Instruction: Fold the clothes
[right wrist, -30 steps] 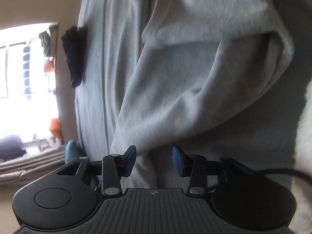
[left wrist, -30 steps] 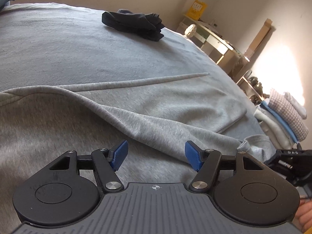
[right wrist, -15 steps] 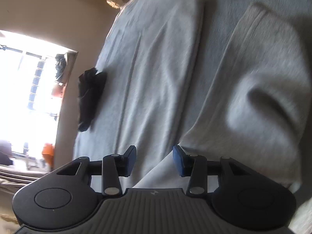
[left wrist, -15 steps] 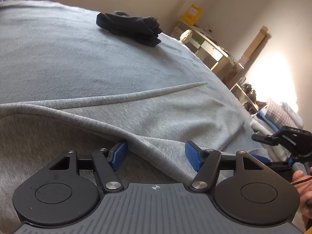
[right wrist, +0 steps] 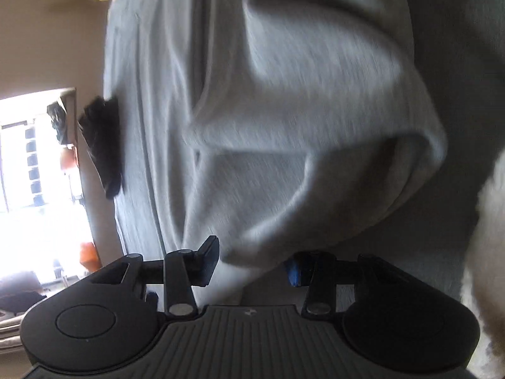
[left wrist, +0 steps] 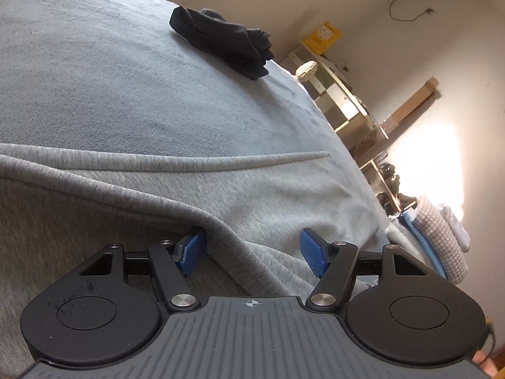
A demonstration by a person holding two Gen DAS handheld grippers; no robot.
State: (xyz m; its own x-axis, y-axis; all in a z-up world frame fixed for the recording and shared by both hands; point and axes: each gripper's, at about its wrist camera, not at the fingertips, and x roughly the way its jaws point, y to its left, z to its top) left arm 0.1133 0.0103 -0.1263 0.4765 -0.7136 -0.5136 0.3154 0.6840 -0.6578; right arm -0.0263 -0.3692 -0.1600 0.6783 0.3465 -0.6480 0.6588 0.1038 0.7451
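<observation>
1. Bed (left wrist: 94, 72): covered by a grey-blue blanket that fills the left and centre of the left wrist view; it carries all the clothing.
2. Grey garment (left wrist: 221, 189): a light heather-grey knit piece spread on the bed in the near half of the left wrist view. A long rolled edge crosses it from the left, and a thick hemmed fold runs diagonally down toward the camera.
3. Left claw (left wrist: 252, 249): its blue pads stand well apart. The hemmed fold of the grey garment passes between them, lying against the left pad (left wrist: 191, 248); the right pad (left wrist: 312, 249) stands clear of the cloth above a flat layer. No clamping is visible.
4. Black garment (left wrist: 221, 42): a folded dark bundle lying on the bed at its far side, well apart from the grey garment.
5. Shelf unit (left wrist: 344, 101): stands against the wall beyond the bed, with a yellow box (left wrist: 322, 36) on top.
6. Stack of folded laundry (left wrist: 442, 233): at the right edge of the left wrist view, beside the bed; it includes a checked piece.
7. Right claw (right wrist: 249, 260): its pads stand moderately apart. A bunched, hanging lobe of the grey garment (right wrist: 300, 126) dips between them and hides most of the right pad; whether the pads press on it cannot be told. The frame is motion-blurred.
8. Black garment (right wrist: 102, 145), right wrist view: seen at the left, beside a bright window (right wrist: 31, 173).
</observation>
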